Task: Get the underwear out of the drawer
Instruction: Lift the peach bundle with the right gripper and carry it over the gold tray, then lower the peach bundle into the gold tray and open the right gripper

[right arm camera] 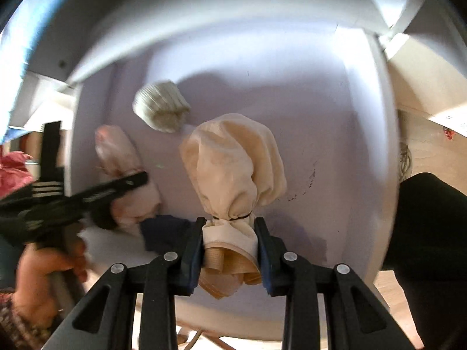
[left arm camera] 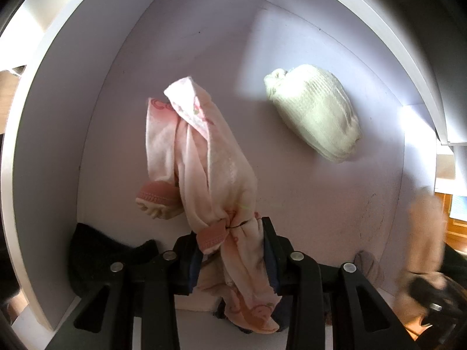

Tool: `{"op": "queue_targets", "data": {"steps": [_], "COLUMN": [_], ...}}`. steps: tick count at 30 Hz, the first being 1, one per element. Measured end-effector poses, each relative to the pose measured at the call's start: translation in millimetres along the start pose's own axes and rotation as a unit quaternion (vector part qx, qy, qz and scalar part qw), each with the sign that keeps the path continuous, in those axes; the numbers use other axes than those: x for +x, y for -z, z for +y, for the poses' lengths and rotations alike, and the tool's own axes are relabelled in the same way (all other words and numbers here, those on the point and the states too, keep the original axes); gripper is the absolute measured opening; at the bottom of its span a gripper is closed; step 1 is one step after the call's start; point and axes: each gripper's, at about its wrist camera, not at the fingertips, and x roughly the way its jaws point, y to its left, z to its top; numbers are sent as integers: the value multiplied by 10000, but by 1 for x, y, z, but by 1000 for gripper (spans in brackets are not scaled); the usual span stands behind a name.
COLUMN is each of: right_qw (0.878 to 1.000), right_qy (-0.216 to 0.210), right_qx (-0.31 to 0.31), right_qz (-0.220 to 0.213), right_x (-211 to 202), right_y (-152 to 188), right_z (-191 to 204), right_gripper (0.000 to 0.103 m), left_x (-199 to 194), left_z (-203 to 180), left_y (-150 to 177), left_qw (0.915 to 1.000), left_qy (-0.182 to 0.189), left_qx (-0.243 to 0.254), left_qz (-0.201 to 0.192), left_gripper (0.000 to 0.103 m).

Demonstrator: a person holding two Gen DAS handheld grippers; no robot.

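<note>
Status: both grippers carry a garment, neither garment yet clear of the drawer.

Left gripper: jaws pinching a pink printed pair of underwear, bunched and tied with a dark band just ahead of the jaw tips. The cloth hangs down from the jaws over the drawer floor; whether its lower end touches the floor cannot be told.

Right gripper: jaws pressed onto a beige pair of underwear, likewise banded just ahead of the tips, the bulk ballooning out beyond them.

Judgement: grasp step done for two pieces; lifting them out over the drawer wall is left, then the remaining items.

Drawer contents, white interior:
- a cream ribbed rolled bundle, lying on the floor well beyond the left jaws and to their right, untouched;
- a dark garment in the corner beside the left jaws, on their left;
- a dark blue piece just left of the right jaws;
- a small greyish piece right of the left jaws, too hidden to name.
</note>
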Motion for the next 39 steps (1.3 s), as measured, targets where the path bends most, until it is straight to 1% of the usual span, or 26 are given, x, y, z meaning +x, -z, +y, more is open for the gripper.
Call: {"op": "queue_targets", "data": {"steps": [5,12,15,19,23,26,29,32,35,39], "right_qw": [9986,9932,9905,9877,9835,9793,9742,9702,9676,9663], "right_qy": [-348,-677,-740,-823,-905,-930,-807,-772,-844,-619], "right_qx": [6,-145,-254,-367,-420,-460,-548,-541,-421,-406], "right_qz": [-389,-939,-1131,-1277,-1512,-1737,-2035,-2232,-2343,-2465], "right_x": [-56,-133,-160,-190,-224,-250,-279,-298,-309,-317], "right_y": [5,5,8,12,9,-2,-22,-45,-69,-93], "right_z": [3,25,32,38,46,52,61,69,75,88], "right_gripper": [32,32,32,32,32,32,32,32,32,32], "left_x": [2,3,3,3,3,3,3,3,3,4], "left_z": [4,8,8,9,8,5,5,5,4,3], "left_y": [-3,-6,-7,-8,-9,-8,-7,-8,-7,-6], "left_qw": [10000,10000,10000,10000,10000,10000,10000,10000,10000,10000], "left_qy": [51,59,60,59,43,30,32,35,37,33], "left_qx": [-44,-32,-26,-27,-15,-8,-11,-15,-19,-14], "left_qz": [31,49,51,50,43,34,34,36,28,27], "left_gripper": [37,37,37,37,37,37,37,37,37,37]}}
